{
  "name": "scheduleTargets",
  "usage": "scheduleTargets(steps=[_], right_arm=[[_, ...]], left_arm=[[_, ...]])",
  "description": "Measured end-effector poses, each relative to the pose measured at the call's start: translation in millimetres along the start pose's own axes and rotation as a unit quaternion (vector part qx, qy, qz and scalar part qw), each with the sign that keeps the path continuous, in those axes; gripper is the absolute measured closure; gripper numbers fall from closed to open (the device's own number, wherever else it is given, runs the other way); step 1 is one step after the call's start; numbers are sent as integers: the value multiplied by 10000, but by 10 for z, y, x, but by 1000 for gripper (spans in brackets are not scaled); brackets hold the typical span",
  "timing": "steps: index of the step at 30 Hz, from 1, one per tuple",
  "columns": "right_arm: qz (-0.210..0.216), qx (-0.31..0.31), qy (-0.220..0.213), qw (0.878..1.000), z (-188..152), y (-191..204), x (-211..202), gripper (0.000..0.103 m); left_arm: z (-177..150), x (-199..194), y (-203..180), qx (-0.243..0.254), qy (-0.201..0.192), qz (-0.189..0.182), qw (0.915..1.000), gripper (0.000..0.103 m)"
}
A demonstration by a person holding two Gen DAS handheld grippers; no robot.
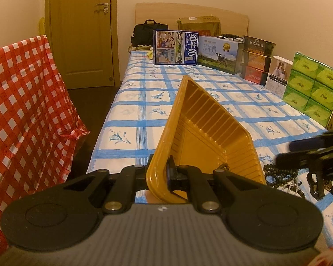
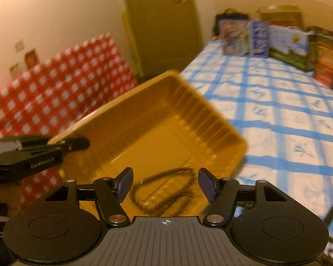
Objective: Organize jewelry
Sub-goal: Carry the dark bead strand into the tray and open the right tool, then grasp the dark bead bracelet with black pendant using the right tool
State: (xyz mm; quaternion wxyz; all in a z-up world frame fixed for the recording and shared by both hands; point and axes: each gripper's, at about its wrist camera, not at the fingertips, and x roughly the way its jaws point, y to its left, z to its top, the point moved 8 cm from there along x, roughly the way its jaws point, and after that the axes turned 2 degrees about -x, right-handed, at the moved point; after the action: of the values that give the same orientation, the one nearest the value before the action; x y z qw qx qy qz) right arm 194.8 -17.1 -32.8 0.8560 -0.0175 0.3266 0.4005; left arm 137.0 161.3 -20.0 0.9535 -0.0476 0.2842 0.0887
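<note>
The left gripper [image 1: 169, 175] is clamping the near rim of the yellow tray [image 1: 202, 130], tilting it toward the jewelry heap, probably to ease loading; the right gripper [image 2: 165, 182] is hanging with jaws apart, gripping nothing. A dark beaded necklace [image 2: 166, 190] is lying inside the tray; more beads [image 1: 279, 175] are waiting on the bedsheet [image 1: 144, 102] beside it.

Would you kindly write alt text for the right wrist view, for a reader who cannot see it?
An open right claw hangs over a yellow tray, where a dark bead necklace lies between its fingers, untouched. The left claw grips the tray's left rim, above a bed with a blue checked sheet.
</note>
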Motion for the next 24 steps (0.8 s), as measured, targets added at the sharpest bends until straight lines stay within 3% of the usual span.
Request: scheduleTargets(steps=[6,13,17,24], right_arm=[[-1152,464,-283,9919,-387,-535,-550,39],[-2446,788,-35,9664,-1026,-1133,-1022,39],[-2692,1020,124,9576,-1282,-1368,-1150,39],[-2913,838,297,9525,-1401,-1530,-1074,39]], left_arm=[[-11,10,17,-41,32,-7,10000,96],[-31,3,24,-87,81,8,9999,96],[-29,-2,25,-64,88,18,9999,96],[-14,-18,14,11,110,46,9999,96]])
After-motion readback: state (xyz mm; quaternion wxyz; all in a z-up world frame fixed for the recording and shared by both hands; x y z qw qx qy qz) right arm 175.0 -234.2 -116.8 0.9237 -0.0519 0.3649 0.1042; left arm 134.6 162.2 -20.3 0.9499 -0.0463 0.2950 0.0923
